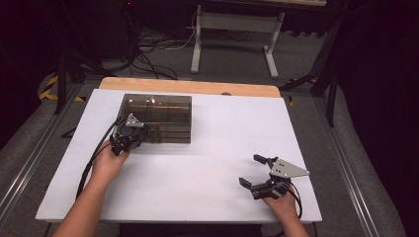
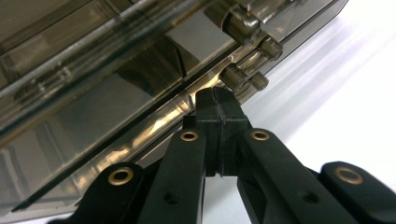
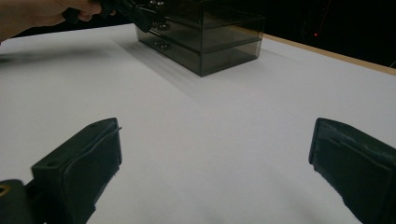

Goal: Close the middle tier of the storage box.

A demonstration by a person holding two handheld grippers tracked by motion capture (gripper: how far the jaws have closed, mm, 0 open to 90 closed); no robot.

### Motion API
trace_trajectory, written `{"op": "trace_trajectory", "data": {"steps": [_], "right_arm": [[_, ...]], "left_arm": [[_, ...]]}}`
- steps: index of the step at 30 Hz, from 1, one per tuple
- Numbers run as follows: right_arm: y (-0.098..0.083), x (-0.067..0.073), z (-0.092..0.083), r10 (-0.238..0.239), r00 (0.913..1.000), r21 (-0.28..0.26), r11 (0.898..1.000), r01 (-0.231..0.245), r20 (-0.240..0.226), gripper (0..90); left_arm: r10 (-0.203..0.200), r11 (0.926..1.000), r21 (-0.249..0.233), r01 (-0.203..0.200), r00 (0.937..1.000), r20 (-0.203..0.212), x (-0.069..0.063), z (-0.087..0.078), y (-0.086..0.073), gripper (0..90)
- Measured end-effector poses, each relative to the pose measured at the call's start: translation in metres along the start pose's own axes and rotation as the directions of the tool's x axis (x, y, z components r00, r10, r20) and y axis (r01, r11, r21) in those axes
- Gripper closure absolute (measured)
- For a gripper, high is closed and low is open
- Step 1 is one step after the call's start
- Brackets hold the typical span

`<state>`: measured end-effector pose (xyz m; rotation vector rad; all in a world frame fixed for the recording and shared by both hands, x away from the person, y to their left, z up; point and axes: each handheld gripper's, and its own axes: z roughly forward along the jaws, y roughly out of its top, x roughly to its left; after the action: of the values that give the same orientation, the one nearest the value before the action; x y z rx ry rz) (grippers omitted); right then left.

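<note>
A smoked clear drawer box (image 1: 163,116) stands at the far left of the white table top (image 1: 197,197). My left gripper (image 1: 131,136) is at the box's front. In the left gripper view its jaws are shut tip to tip (image 2: 217,100) and press against the drawer front (image 2: 116,84), just below a small round knob (image 2: 233,77); nothing visible lies between them. My right gripper (image 1: 253,171) rests near the front right of the table, open and holding nothing (image 3: 215,163). The right gripper view has the box (image 3: 210,37) far off, with the left gripper (image 3: 140,11) at it.
The table's wooden far edge (image 1: 197,87) runs behind the box. Beyond it are floor cables (image 1: 148,47) and a white desk frame (image 1: 232,29). Bare white surface lies between the two grippers.
</note>
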<state>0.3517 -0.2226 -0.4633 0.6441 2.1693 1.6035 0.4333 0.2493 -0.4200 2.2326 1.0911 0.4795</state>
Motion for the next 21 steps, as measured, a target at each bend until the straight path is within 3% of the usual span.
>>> {"op": "trace_trajectory", "data": {"steps": [5,9,18,21], "right_arm": [[0.000,0.000,0.000,0.004,1.0000,0.000,1.000,-0.004,0.002,2.8],[0.000,-0.001,0.000,0.005,1.0000,0.001,1.000,-0.005,0.005,2.9],[0.000,-0.001,0.000,0.008,1.0000,-0.001,1.000,-0.008,0.004,2.9],[0.000,-0.001,0.000,0.008,1.0000,-0.001,1.000,-0.008,0.005,2.9]], "left_arm": [[0.007,0.9999,0.013,-0.006,0.9997,-0.022,-0.003,-0.001,0.001,89.4],[-0.001,0.9998,0.021,0.001,0.9999,0.017,-0.004,-0.006,0.000,88.8],[0.032,0.9989,-0.036,-0.031,0.9989,0.034,-0.009,-0.026,0.001,65.8],[0.036,0.9985,-0.043,-0.034,0.9985,0.041,-0.010,-0.028,0.001,62.3]]}}
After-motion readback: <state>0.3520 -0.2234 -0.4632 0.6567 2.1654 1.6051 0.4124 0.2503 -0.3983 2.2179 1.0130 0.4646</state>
